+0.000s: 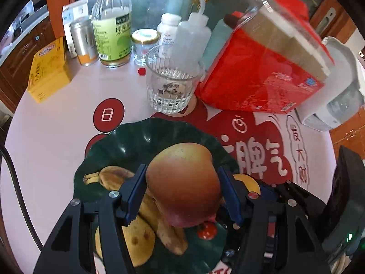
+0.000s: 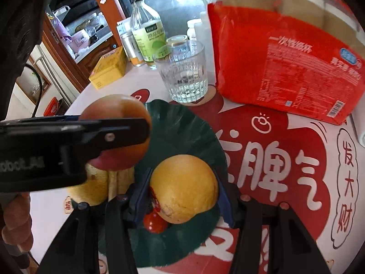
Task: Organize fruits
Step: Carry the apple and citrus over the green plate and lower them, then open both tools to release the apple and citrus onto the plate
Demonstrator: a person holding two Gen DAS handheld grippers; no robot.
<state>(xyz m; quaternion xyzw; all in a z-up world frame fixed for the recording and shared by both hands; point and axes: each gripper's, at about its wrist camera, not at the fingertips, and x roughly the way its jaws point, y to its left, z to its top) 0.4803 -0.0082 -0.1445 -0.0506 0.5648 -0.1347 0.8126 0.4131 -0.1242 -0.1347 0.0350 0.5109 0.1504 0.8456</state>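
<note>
Left wrist view: the left hand-held gripper (image 1: 182, 194) is gripping a reddish-yellow apple (image 1: 183, 182), blue pads pressing on both flanks. The apple is hanging over the dark green plate (image 1: 136, 137). On the plate beneath it are lying browned bananas (image 1: 114, 177), a spotted yellow fruit (image 1: 139, 244) and a small red tomato (image 1: 206, 231). Only this view is showing the bananas' far ends and stem: their long axis is running from far left to near right, stem pointing far left. It is also showing a white appliance (image 1: 342, 86) at the far right edge of the table (image 1: 45, 137).

Right wrist view: the right hand-held gripper (image 2: 184, 189) is gripping an orange (image 2: 184, 187), roundish with no clear long axis, over the near right part of the plate (image 2: 182, 125). Only this view is showing the left hand-held gripper (image 2: 127, 132) from the side, coming in from the left with the apple (image 2: 118, 132) in its jaws, and a person's fingers (image 2: 16, 223) at the near left edge. The bananas (image 2: 118, 182) are mostly hidden here, so their direction cannot be told. The tomato (image 2: 155, 223) is lying just beside the orange; contact cannot be told.

Both views are showing a ribbed glass (image 1: 171, 86) just beyond the plate, a red packet (image 1: 262, 80) to the far right and a green-labelled bottle (image 1: 111, 27) and a yellow box (image 1: 49, 70) to the far left.
</note>
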